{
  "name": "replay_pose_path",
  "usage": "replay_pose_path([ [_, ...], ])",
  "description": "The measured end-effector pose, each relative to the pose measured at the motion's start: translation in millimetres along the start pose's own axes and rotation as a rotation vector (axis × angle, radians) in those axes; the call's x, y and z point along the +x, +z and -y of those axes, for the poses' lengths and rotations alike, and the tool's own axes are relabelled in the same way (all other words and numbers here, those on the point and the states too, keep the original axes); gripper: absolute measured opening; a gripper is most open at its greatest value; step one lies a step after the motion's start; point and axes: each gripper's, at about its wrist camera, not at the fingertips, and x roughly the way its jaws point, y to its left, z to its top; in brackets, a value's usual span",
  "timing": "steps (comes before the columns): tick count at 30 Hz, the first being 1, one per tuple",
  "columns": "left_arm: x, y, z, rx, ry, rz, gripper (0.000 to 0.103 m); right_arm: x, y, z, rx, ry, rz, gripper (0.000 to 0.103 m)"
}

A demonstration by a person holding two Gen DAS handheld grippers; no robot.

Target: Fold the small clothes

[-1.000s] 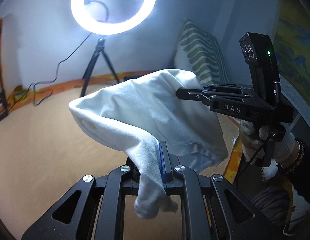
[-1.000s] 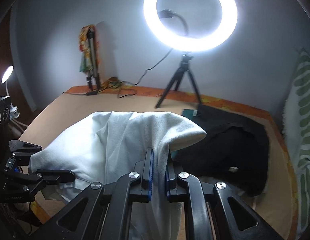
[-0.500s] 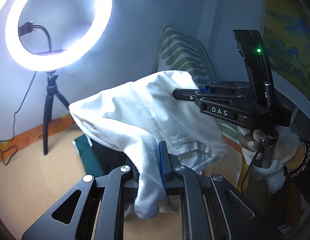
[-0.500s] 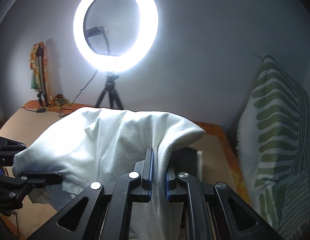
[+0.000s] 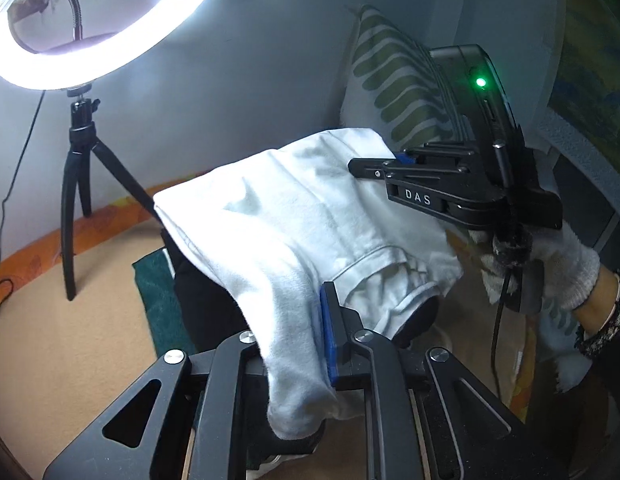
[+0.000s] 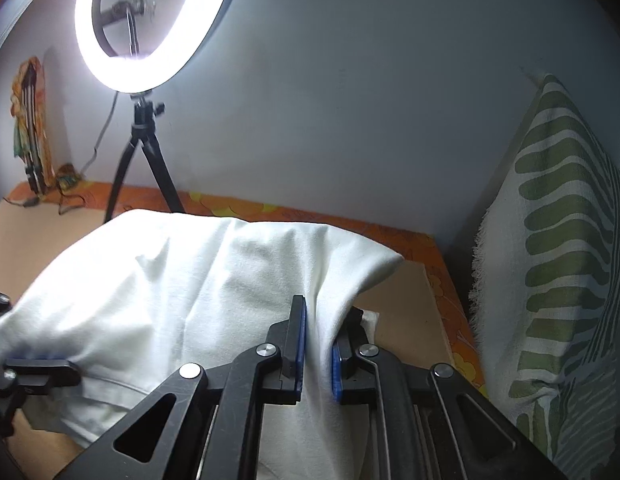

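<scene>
Dim room, ring light (image 5: 90,20) blown out to white glare in both views, cloth (image 5: 294,216) overexposed where it faces the lamp, dark vignetted corners, strong fisheye bending at edges, slight blur low in the right view

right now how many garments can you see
3: white garment held up between both grippers; black garment and dark green one lying below it. More may be hidden underneath.

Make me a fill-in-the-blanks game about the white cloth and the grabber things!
1. Both grippers are holding up a ____ garment.
2. The left gripper is ____ on it.
3. The big ring light is switched ____.
4. The pillow has ____ stripes.

Answers: white, shut, on, green
</scene>
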Motion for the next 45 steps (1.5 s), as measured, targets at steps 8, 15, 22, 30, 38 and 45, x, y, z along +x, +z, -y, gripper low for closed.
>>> replay_pose_path([
  [8, -26, -9, 12, 0.043, 0.112, -0.007, 0.064, -8, -2, 8, 0.032, -0.071, -0.003, 0.046],
  [15, -49, -4, 21, 0.051, 0.126, 0.028, 0.07, -40, 0, -1, 0.028, -0.113, 0.054, 0.083],
  [22, -82, -11, 32, 0.05, 0.134, 0.068, 0.078, -77, -5, -16, 0.039, -0.126, 0.082, 0.092],
  [30, -129, -32, 39, 0.033, 0.147, 0.101, 0.08, -131, -22, -53, 0.062, -0.099, 0.137, 0.103],
  [38, -183, -65, 41, 0.044, 0.187, 0.144, 0.081, -176, -49, -96, 0.103, -0.085, 0.159, 0.103],
  [45, -219, -94, 35, 0.032, 0.22, 0.149, 0.083, -200, -73, -123, 0.167, -0.056, 0.152, 0.103],
])
